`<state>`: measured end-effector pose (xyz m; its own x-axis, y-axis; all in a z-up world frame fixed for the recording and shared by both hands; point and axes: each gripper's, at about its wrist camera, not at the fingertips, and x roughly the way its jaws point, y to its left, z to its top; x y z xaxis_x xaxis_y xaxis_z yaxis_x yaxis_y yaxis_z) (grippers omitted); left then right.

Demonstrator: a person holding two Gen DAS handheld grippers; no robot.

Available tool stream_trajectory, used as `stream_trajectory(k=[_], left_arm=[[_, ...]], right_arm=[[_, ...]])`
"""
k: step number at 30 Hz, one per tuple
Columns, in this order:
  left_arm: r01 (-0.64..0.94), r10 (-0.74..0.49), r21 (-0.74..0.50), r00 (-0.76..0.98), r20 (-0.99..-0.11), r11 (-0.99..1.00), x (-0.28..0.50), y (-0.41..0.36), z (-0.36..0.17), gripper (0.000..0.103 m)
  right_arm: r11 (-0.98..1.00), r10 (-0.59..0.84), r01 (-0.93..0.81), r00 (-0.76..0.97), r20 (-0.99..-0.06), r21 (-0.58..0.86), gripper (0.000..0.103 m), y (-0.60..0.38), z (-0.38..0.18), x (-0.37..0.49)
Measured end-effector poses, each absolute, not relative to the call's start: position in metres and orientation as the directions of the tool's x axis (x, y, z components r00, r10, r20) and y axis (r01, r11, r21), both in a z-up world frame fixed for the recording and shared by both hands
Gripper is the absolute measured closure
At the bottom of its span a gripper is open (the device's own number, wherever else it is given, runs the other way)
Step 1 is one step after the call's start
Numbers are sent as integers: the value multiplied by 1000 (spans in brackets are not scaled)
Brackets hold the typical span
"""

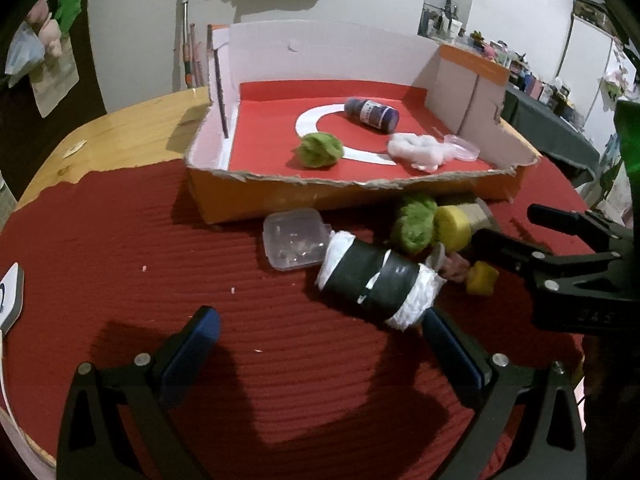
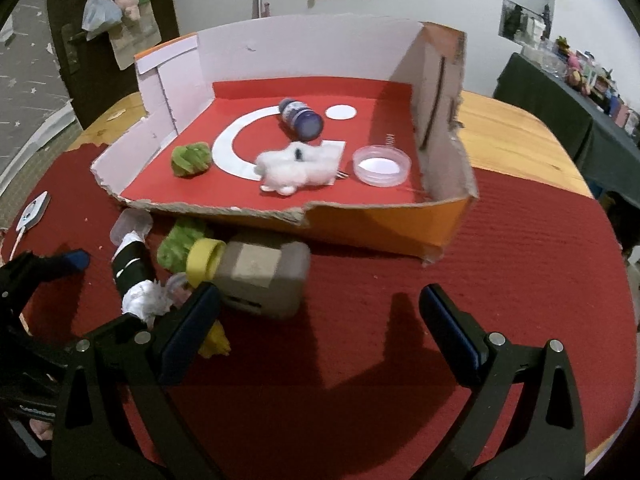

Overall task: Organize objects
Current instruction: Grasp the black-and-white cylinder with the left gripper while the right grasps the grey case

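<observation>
An orange cardboard box (image 1: 320, 184) (image 2: 380, 228) with a red floor holds a green pom-pom (image 1: 322, 150) (image 2: 192, 159), a dark blue bottle (image 1: 372, 114) (image 2: 300, 118), white cotton (image 1: 416, 150) (image 2: 296, 168) and a clear round dish (image 2: 382, 166). On the mat in front lie a clear square case (image 1: 294, 244), a black roll with white ends (image 1: 376, 284) (image 2: 132, 272), a second green pom-pom (image 1: 414, 222) (image 2: 178, 246), a grey jar (image 2: 264, 276) with a yellow cap (image 1: 452, 228) (image 2: 204, 262), and a yellow scrap (image 1: 482, 278) (image 2: 216, 342). My left gripper (image 1: 320, 320) is open just short of the roll. My right gripper (image 2: 320, 296) (image 1: 504, 224) is open and empty, its left finger beside the jar.
A red ribbed mat (image 1: 120, 240) (image 2: 520, 260) covers most of a round wooden table (image 1: 132, 136) (image 2: 512, 136). A white card (image 1: 10, 300) (image 2: 34, 212) lies at the mat's left edge. Cluttered dark shelves (image 2: 568, 92) stand beyond the table on the right.
</observation>
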<state>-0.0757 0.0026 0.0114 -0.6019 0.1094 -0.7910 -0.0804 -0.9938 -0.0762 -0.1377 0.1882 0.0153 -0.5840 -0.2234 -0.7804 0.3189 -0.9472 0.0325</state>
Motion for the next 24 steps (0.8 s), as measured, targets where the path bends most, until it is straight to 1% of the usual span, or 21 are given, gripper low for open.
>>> stream_trajectory(k=[5,7,10,13,15,17,18,19,20,21,22,24], left_arm=[[-107,118,-66,-610,-783,-992,-73,7,13,0],[-111,125,-71,-610,-783,-991,-73,7,13,0],[-110,127,-75,-608,-784,-991,-75,7,13,0],[-111,134,-84,-609,-782,-990,-76,8,13,0],[-120,148,-94,-609,-779,-988,-76,10,14,2],[-137,165,-102,-606,-778,-985,-77,14,14,5],[-146,171,-103,-603,-779,-984,-77,17,14,7],[-150,173,-103,-601,-780,-983,-77,18,13,8],[-154,173,-99,-601,-781,-983,-78,20,13,10],[-156,171,-95,-601,-780,-983,-78,21,13,11],[-159,171,-93,-604,-779,-983,-79,21,13,12],[-162,177,-98,-605,-776,-982,-80,20,13,15]], right_arm=[[-940,-247,338,-563,-789,53,1,181,13,-142],[-942,-230,332,-562,-795,38,1,180,10,-145],[-943,-242,329,-553,-797,58,3,186,8,-146],[-953,-215,300,-569,-794,44,3,193,10,-145],[-955,-210,295,-571,-794,41,3,196,10,-144],[-954,-208,297,-574,-792,36,3,195,11,-142],[-953,-208,302,-574,-792,32,5,193,11,-142],[-951,-211,307,-573,-792,32,10,191,11,-142],[-949,-215,313,-570,-793,32,13,189,11,-143],[-947,-219,319,-566,-795,34,19,186,11,-145],[-944,-226,327,-559,-798,38,22,183,10,-146],[-940,-234,340,-551,-801,41,24,179,9,-148]])
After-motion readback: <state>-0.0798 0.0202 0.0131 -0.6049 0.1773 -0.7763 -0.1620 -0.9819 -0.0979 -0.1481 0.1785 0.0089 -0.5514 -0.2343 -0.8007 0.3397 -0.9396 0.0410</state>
